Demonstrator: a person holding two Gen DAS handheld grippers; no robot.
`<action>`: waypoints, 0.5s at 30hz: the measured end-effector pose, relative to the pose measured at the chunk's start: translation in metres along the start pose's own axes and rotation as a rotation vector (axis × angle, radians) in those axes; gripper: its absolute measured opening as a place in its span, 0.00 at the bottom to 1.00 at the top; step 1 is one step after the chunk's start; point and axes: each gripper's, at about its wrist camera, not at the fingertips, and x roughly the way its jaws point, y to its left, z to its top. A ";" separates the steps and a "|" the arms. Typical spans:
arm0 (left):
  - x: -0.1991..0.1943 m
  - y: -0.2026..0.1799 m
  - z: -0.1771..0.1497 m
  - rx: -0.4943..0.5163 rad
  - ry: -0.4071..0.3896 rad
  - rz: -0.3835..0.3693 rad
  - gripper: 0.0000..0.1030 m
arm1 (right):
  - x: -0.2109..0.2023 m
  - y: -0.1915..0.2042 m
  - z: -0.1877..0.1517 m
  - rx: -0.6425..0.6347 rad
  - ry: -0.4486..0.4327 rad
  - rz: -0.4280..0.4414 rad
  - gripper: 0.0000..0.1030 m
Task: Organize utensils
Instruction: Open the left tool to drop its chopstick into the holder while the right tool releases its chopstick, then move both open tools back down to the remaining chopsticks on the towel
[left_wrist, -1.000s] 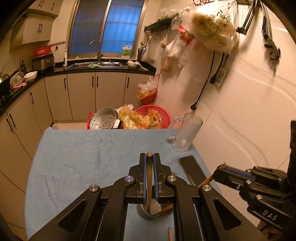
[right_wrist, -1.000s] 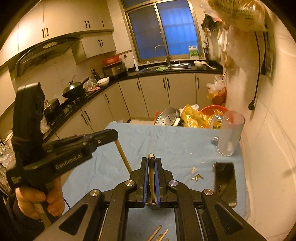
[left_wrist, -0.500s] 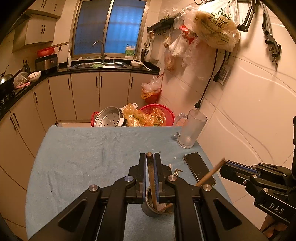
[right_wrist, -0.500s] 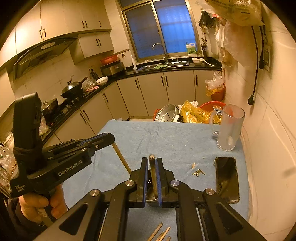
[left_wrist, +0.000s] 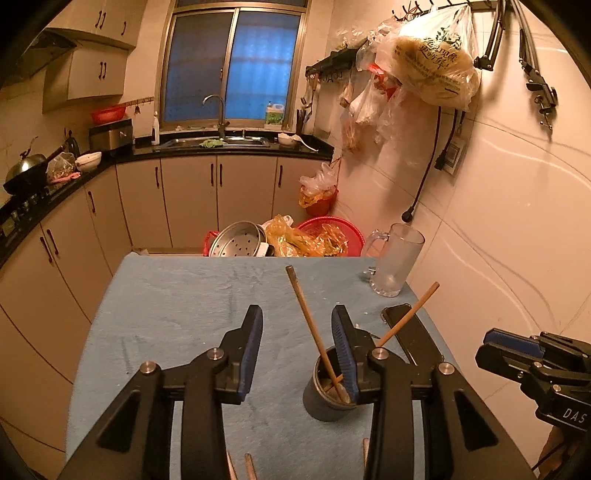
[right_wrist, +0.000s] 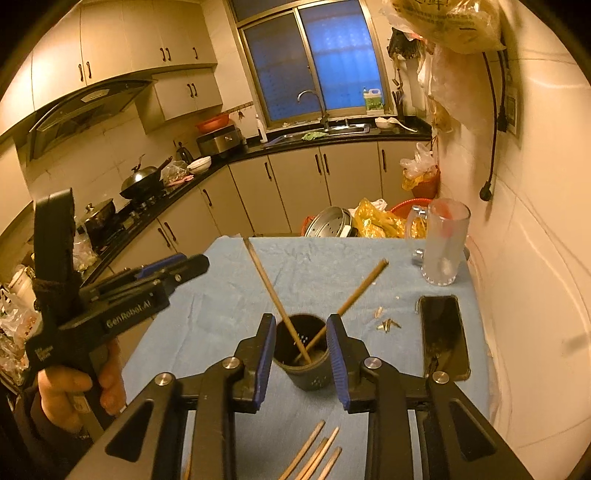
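Note:
A dark utensil cup (left_wrist: 325, 391) (right_wrist: 303, 354) stands on the blue cloth. Two wooden chopsticks lean in it: one tilts left (left_wrist: 308, 321) (right_wrist: 275, 291), one tilts right (left_wrist: 410, 314) (right_wrist: 360, 290). My left gripper (left_wrist: 297, 347) is open and empty, just left of and above the cup. My right gripper (right_wrist: 301, 352) is open and empty, its jaws either side of the cup. Several loose chopsticks (right_wrist: 314, 454) lie on the cloth near the front edge, under the right gripper.
A black phone (right_wrist: 443, 332) lies right of the cup, with small scraps (right_wrist: 386, 323) beside it. A glass mug (left_wrist: 395, 260) stands at the far right corner by the wall. A steamer pot (left_wrist: 238, 240) and red basket (left_wrist: 332, 230) sit beyond the table's far edge.
Both grippers were shut on a chopstick each above the cup; both have opened, and the two chopsticks now stand leaning in the cup.

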 end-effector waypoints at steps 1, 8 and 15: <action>-0.003 0.000 -0.001 0.003 -0.005 0.006 0.38 | -0.001 0.000 -0.002 0.002 0.001 -0.001 0.31; -0.017 0.002 -0.013 0.031 -0.013 0.013 0.56 | -0.012 0.002 -0.016 0.013 -0.004 0.009 0.31; -0.036 0.029 -0.053 0.039 0.048 0.024 0.71 | -0.023 0.009 -0.043 0.021 -0.007 -0.006 0.49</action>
